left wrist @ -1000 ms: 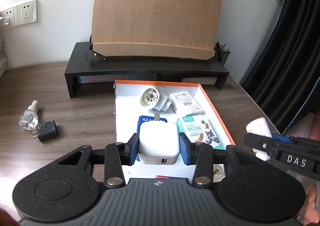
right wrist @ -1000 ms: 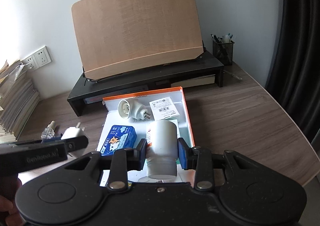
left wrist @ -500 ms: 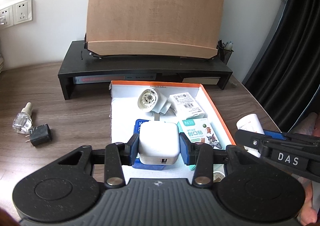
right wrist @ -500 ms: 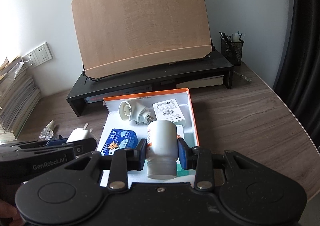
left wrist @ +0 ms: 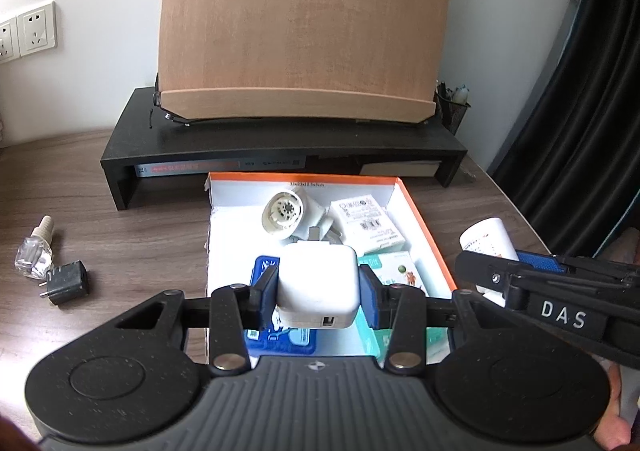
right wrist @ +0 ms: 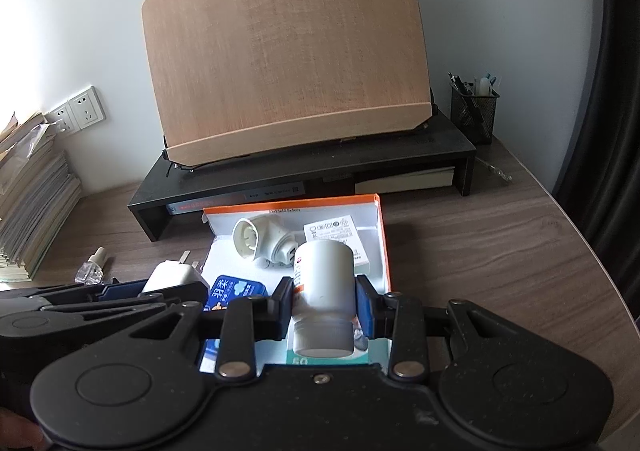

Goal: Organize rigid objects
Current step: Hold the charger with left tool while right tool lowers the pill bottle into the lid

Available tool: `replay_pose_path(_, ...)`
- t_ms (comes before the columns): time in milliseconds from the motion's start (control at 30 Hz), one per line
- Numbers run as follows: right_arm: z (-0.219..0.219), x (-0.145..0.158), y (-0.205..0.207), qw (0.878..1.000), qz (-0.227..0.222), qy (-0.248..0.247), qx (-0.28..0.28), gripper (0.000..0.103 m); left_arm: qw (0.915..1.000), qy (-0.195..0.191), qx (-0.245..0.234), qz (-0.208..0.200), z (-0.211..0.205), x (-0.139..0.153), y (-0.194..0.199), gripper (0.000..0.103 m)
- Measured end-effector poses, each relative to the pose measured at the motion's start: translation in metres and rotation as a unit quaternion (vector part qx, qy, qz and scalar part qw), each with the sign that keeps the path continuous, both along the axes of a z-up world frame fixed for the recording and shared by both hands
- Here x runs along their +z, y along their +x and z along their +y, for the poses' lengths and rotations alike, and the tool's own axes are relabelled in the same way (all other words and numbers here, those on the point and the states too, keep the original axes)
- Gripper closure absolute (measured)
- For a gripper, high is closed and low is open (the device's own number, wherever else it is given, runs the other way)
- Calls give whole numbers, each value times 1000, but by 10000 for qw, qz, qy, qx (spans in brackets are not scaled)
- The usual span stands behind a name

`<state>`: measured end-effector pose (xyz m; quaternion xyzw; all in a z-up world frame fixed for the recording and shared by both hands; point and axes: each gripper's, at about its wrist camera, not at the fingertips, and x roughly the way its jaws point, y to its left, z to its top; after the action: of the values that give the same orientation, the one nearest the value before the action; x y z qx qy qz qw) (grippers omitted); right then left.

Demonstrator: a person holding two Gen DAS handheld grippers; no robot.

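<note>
Step in hand: transport, judged from both loads being held above the orange-rimmed box (left wrist: 430, 235); neither is set down yet.
Left claw (left wrist: 318, 287): clenched on a white charger cube (left wrist: 318, 283), blue pads pressing its two sides, its port face turned toward the camera.
Right claw (right wrist: 323, 299): clenched on a white bottle (right wrist: 323, 283), gripped across the body, cap end toward the camera.
Location of the charger cube: held over the near half of the box, above a blue packet (left wrist: 264, 269) lying inside.
Location of the bottle: held over the near right part of the box, above a teal carton (left wrist: 404, 271).
Box contents: a round white plug-in device (left wrist: 286, 213) and a small white labelled carton (left wrist: 366, 217) at the far end.
Left outside: a black adapter (left wrist: 66, 281) and a small clear bottle (left wrist: 34, 253), touching each other on the wooden surface (right wrist: 480, 251), well apart from the box.
Next move, as judged: lower each load into a bare patch of the box floor, then release; free floor is scarce, so the cube and bottle may have to rest on the flat packets.
Risk, as judged: the bottle could roll if laid on its side.
</note>
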<state>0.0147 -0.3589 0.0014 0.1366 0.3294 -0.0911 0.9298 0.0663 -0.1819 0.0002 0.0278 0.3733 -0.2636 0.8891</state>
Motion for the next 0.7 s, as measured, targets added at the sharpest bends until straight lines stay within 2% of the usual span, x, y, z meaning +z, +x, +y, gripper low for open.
replay_pose_path(700,-11,-10,55,9995,99,-74,307,63,9996,-5,271,103,-11,-9,28,61)
